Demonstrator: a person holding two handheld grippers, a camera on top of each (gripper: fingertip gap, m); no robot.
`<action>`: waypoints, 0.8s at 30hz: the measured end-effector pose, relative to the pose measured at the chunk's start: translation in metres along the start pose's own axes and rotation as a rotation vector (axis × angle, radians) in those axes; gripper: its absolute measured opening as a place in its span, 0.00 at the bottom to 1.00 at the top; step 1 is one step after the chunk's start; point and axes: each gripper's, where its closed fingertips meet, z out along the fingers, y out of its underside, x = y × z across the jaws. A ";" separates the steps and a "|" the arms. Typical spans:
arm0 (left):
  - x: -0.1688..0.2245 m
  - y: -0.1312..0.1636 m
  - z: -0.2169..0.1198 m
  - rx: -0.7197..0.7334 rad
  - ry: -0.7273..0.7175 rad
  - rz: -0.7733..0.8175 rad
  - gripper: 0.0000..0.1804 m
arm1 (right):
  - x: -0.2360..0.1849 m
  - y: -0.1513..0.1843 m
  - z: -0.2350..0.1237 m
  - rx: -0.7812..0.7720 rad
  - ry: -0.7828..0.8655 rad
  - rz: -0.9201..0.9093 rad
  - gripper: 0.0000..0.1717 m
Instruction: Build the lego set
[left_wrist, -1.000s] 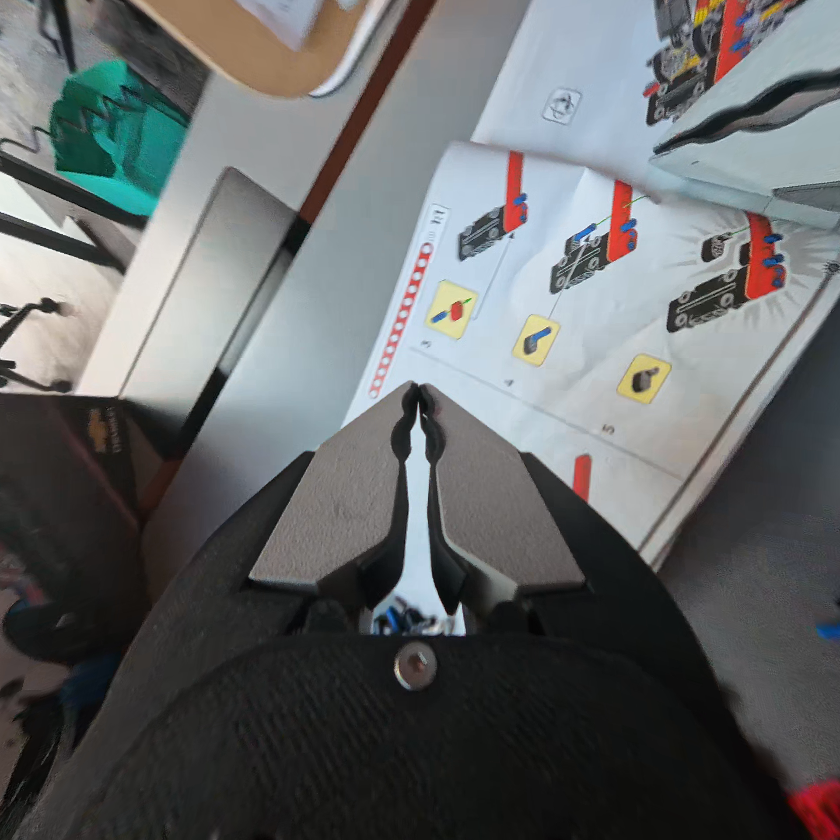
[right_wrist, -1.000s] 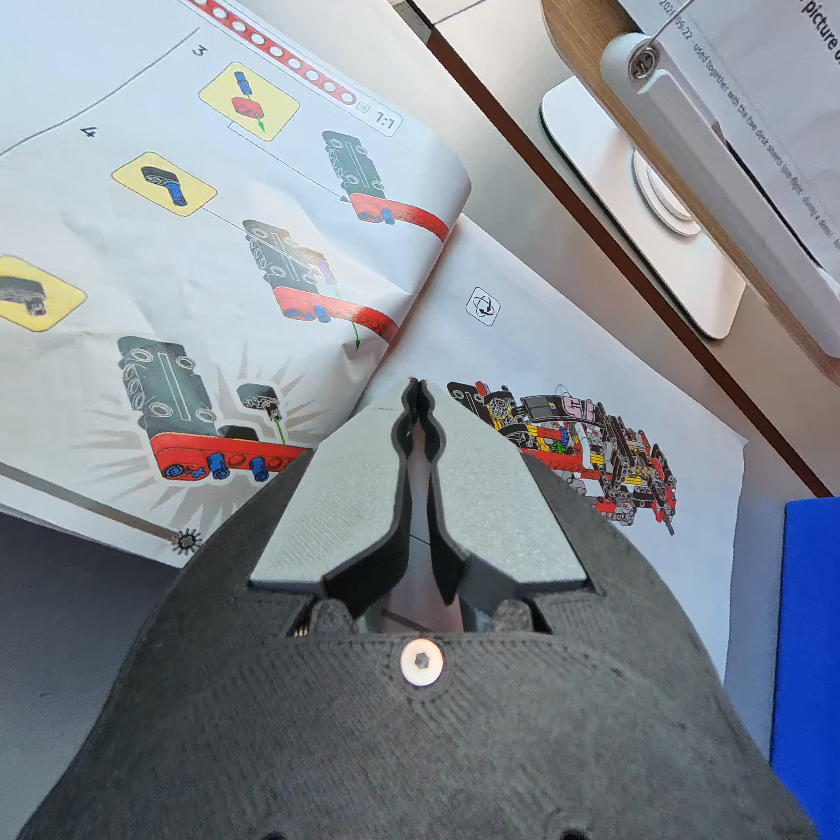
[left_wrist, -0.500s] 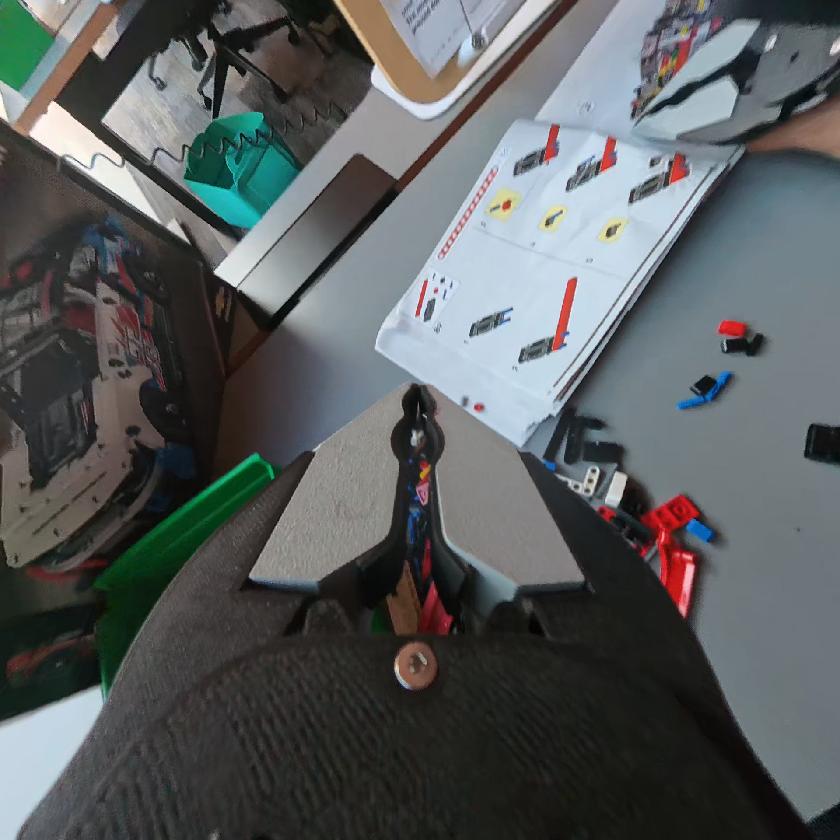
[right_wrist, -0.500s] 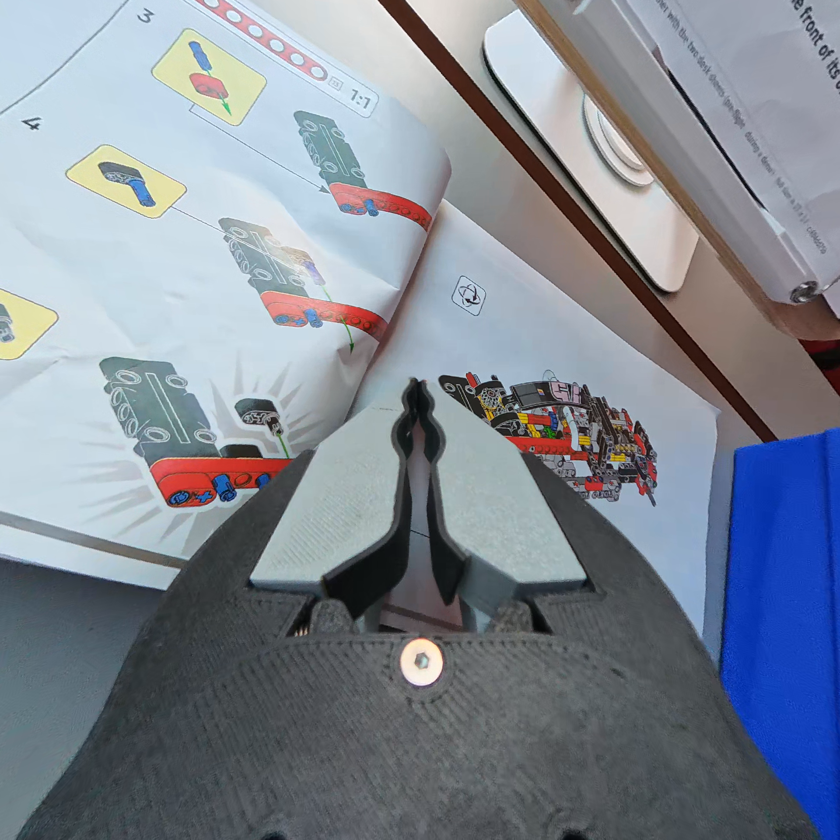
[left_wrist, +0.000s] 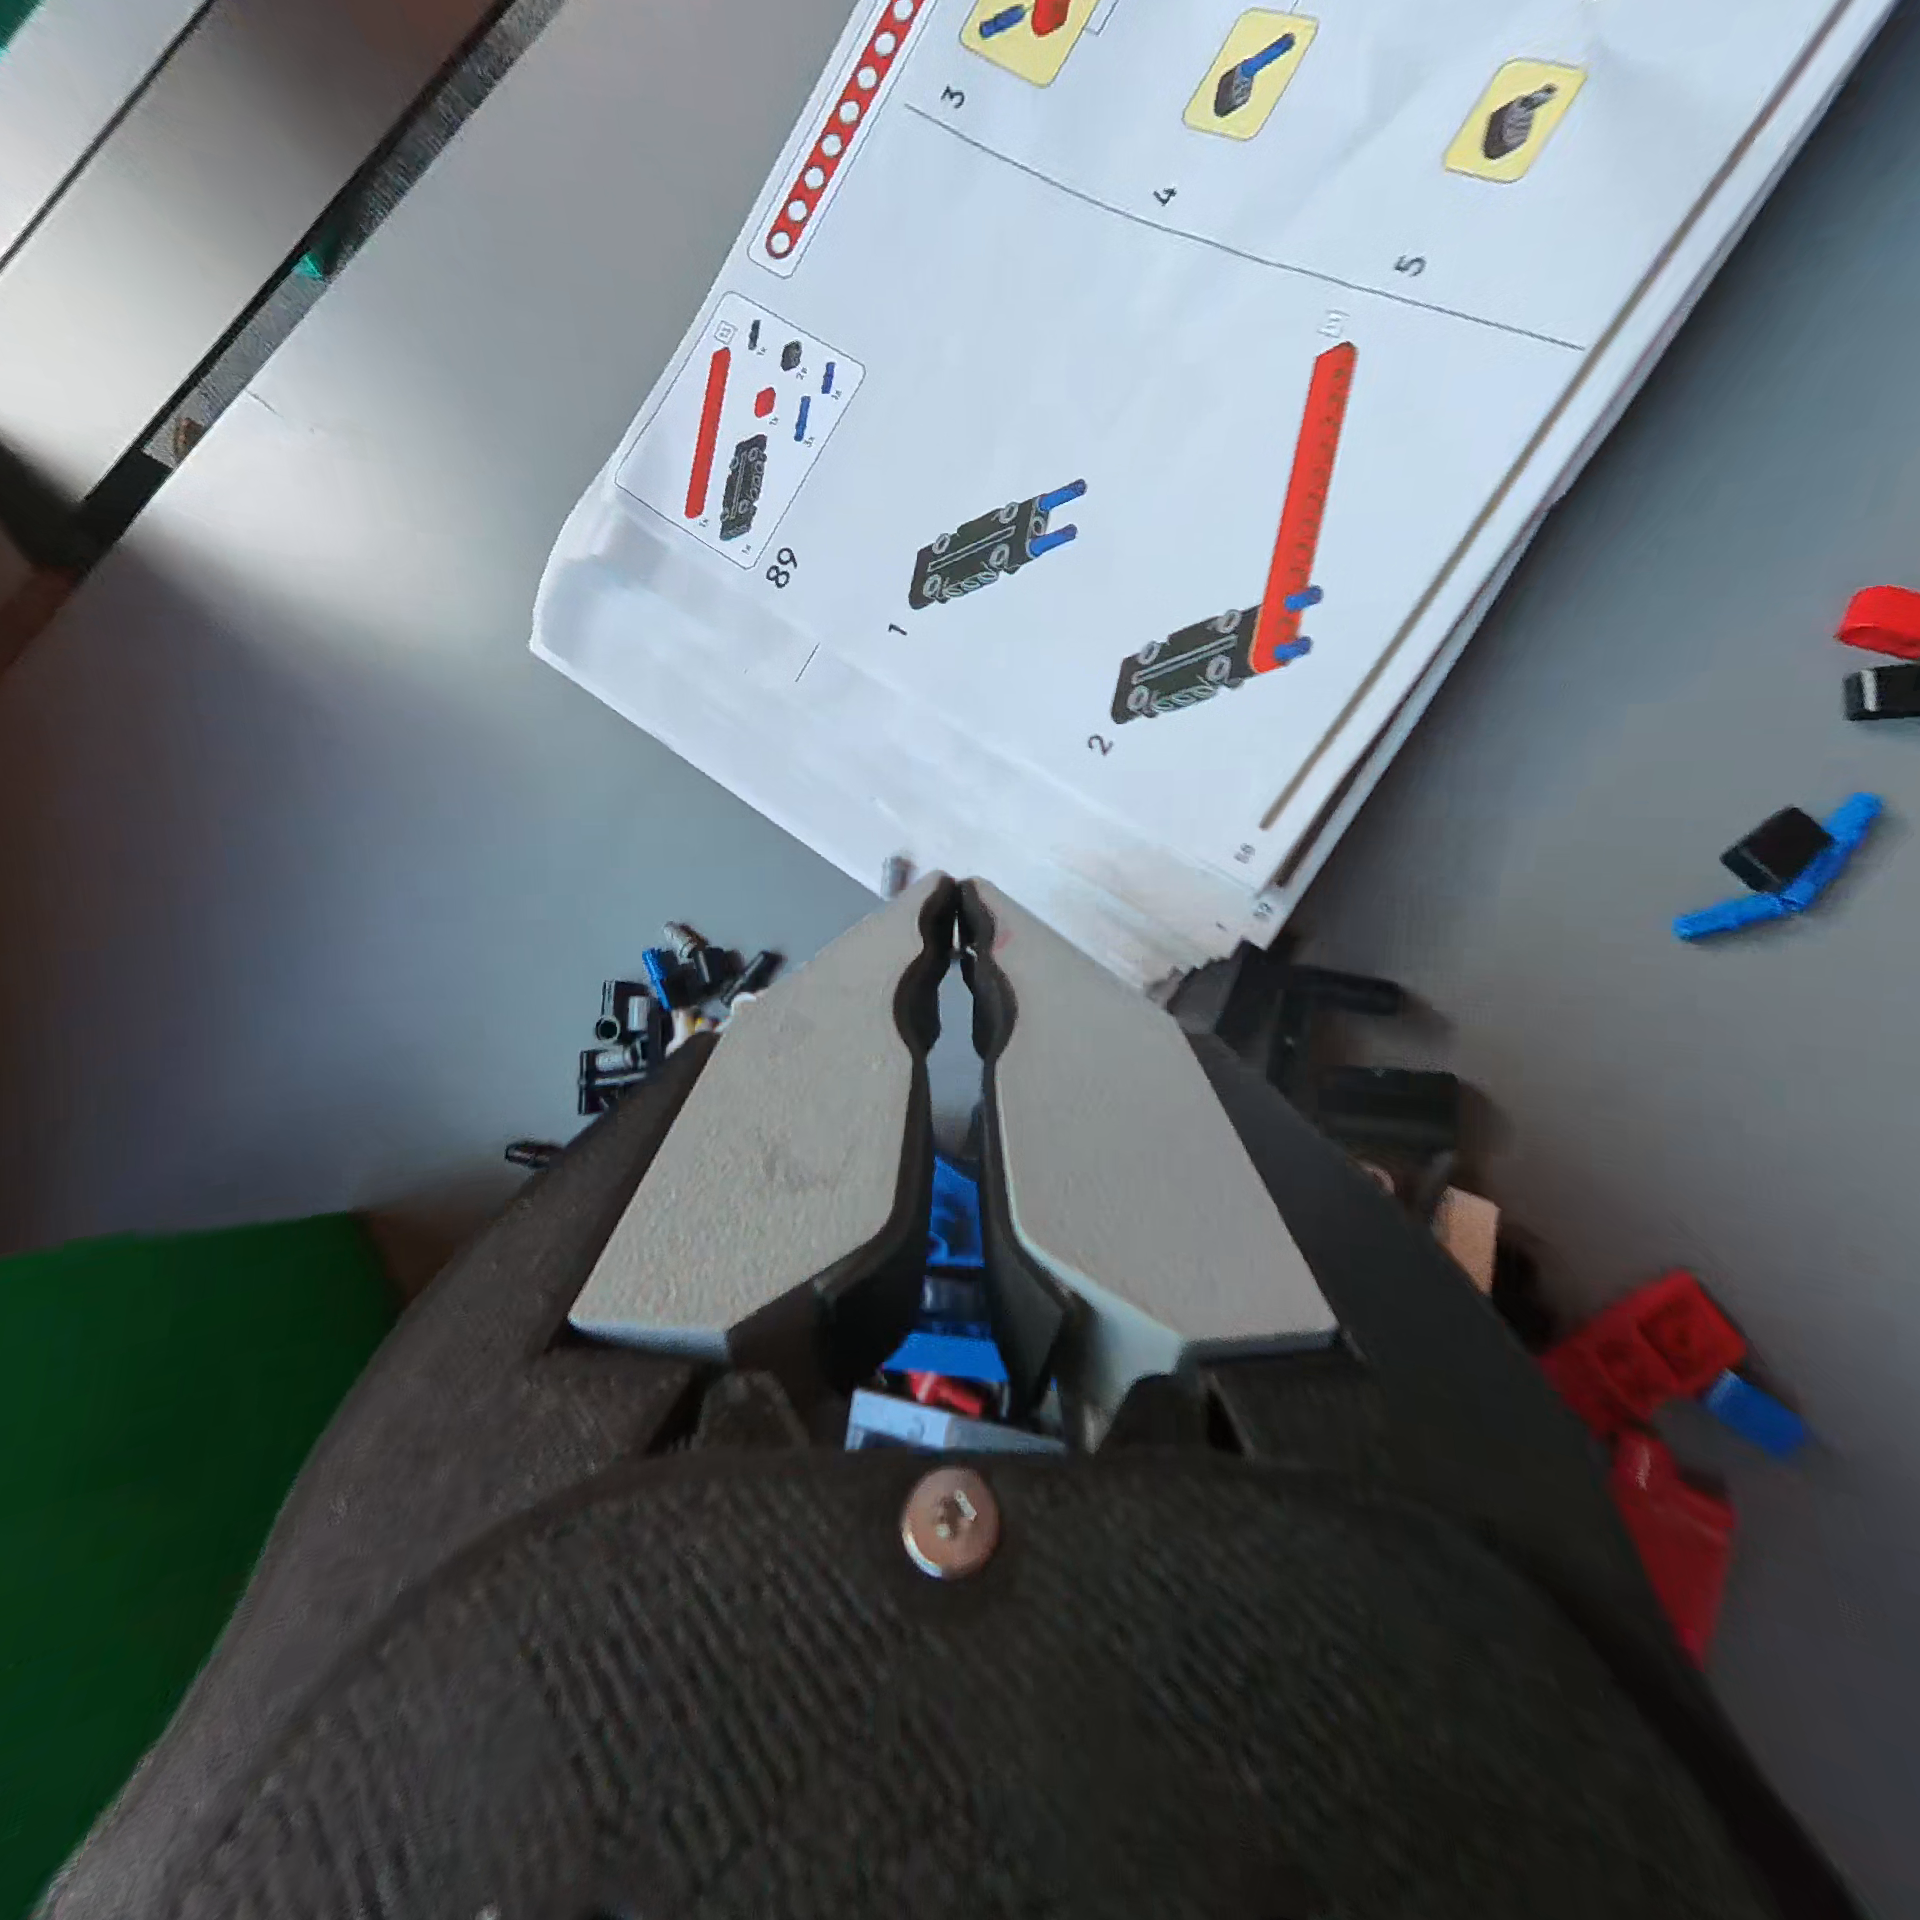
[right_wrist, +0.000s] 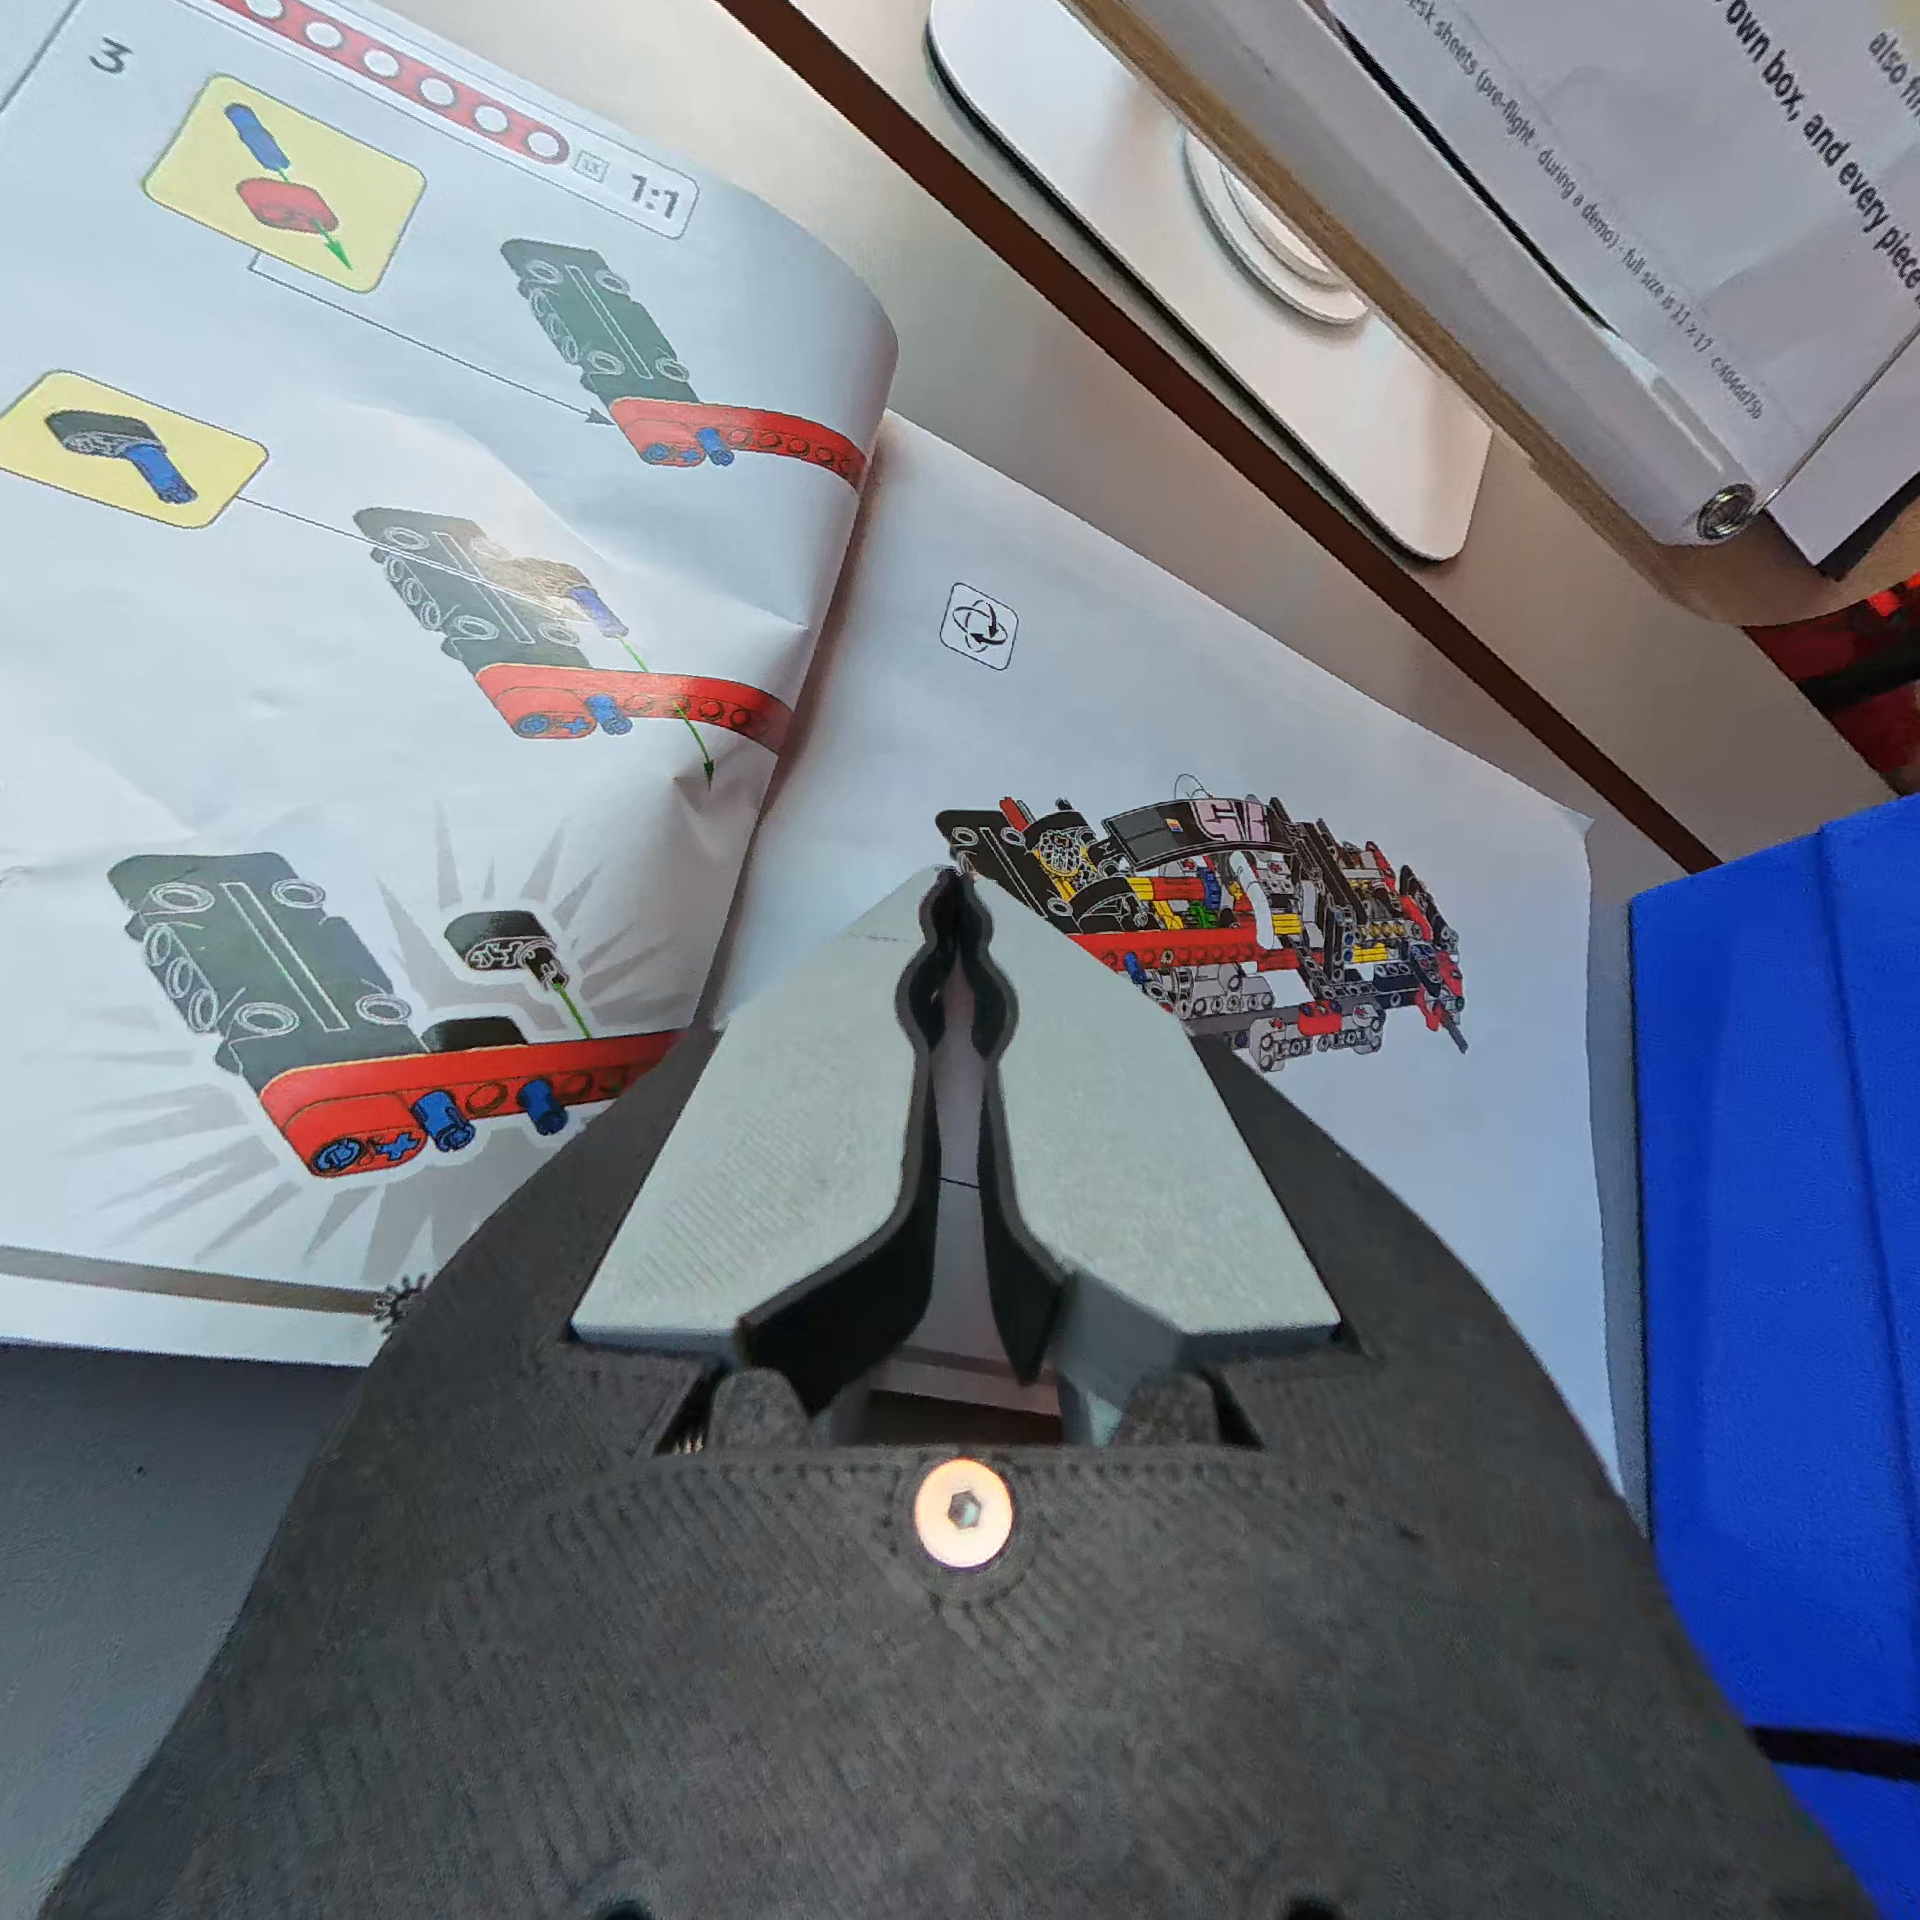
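Left claw (left_wrist: 957, 902): fingertips together, nothing between them. It hangs over the grey table (left_wrist: 312, 831), tips just at the near corner of an open instruction booklet (left_wrist: 1091, 499) that lies flat there. Directly under and around the claw is a heap of small building bricks (left_wrist: 634, 1023), black, blue and red, partly hidden by the claw body. More loose pieces lie to the right: red bricks (left_wrist: 1642, 1351), a black brick on a blue pin piece (left_wrist: 1782, 868), and a red and a black piece (left_wrist: 1886, 649) at the frame edge. A green object (left_wrist: 156, 1455) sits at lower left; blurred, kind unclear.

Right claw (right_wrist: 961, 902): fingertips together, grasp bare. It hovers low above the same booklet (right_wrist: 416, 623), tips over the flat page with a printed picture of a built model car (right_wrist: 1247, 914). The facing page bulges upward to the left. A blue box (right_wrist: 1787, 1247) stands just right of the page. Beyond the booklet, a white stand base (right_wrist: 1226, 312) and a clipboard with printed paper (right_wrist: 1662, 208).
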 end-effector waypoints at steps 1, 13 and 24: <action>-0.001 -0.001 0.005 -0.003 0.010 -0.005 0.00 | 0.000 0.000 0.000 0.000 -0.006 0.008 0.00; -0.016 0.030 0.018 -0.223 -0.021 0.062 0.00 | 0.003 -0.007 -0.005 0.017 -0.022 0.072 0.00; -0.010 0.003 0.032 -0.132 0.036 0.018 0.00 | 0.007 -0.008 -0.008 0.032 -0.021 0.095 0.00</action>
